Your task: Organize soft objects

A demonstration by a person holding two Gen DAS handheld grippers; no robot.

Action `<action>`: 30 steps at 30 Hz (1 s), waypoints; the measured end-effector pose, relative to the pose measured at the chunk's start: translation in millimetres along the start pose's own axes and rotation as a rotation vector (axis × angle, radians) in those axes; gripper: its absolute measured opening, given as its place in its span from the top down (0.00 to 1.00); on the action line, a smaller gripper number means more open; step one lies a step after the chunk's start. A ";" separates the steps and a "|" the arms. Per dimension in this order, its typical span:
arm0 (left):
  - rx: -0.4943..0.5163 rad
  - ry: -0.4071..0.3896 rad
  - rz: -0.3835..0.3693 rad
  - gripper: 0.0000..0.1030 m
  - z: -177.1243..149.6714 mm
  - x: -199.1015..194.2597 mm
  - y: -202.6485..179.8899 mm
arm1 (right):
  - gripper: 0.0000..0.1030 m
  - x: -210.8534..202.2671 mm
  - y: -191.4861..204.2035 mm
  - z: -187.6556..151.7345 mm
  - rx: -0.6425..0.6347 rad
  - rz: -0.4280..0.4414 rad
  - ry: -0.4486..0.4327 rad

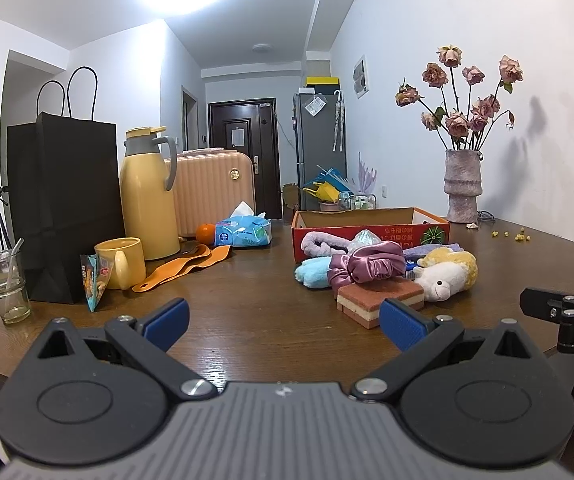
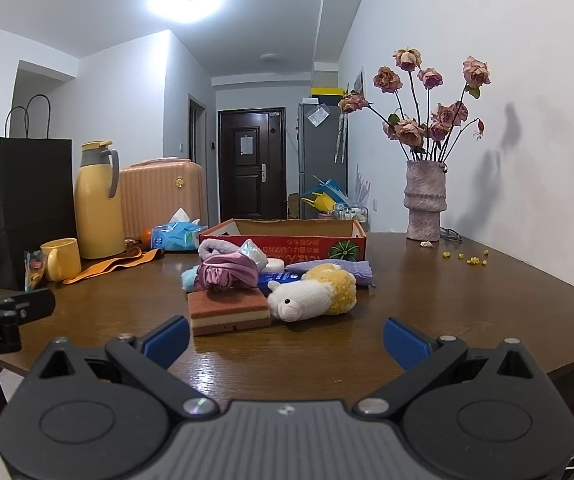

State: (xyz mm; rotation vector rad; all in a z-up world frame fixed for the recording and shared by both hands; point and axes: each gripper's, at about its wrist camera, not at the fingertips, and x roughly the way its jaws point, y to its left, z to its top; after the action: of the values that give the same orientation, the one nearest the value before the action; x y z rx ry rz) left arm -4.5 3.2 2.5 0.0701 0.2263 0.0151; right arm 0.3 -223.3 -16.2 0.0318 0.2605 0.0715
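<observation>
Holding both grippers low over the near edge of the brown table, you have nothing in either one. Your left gripper has its blue fingers spread wide apart over bare wood, and your right gripper is spread just as wide, with only tabletop between its fingers.

The soft things lie in a loose heap ahead of you, right in front of the red cardboard box, which sits open-topped toward the middle of the table. Nearest to you is a layered sponge, brown on top with a pale band through its side. Touching its right end is a plush sheep, white-faced with a yellow woolly body, lying on its side. Behind the sponge sits a pink satin scrunchie, with a light blue fluffy piece poking out on its left and a lilac headband against the box front. A purple cloth lies flat behind the sheep.

Well off to the left stand a black paper bag, a yellow flask, a yellow mug and a pack of tissues. A vase of dried roses stands at the far right by the wall.
</observation>
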 end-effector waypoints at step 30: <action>0.009 0.121 -0.090 0.02 41.7 179.3 13.8 | 0.10 173.0 2.1 49.3 -0.018 0.184 0.091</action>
State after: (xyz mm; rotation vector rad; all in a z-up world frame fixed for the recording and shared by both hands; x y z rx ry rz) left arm 179.4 18.2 3.9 0.0682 0.3504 -0.0714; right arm 179.6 -209.4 -12.8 0.0346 0.3473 0.2587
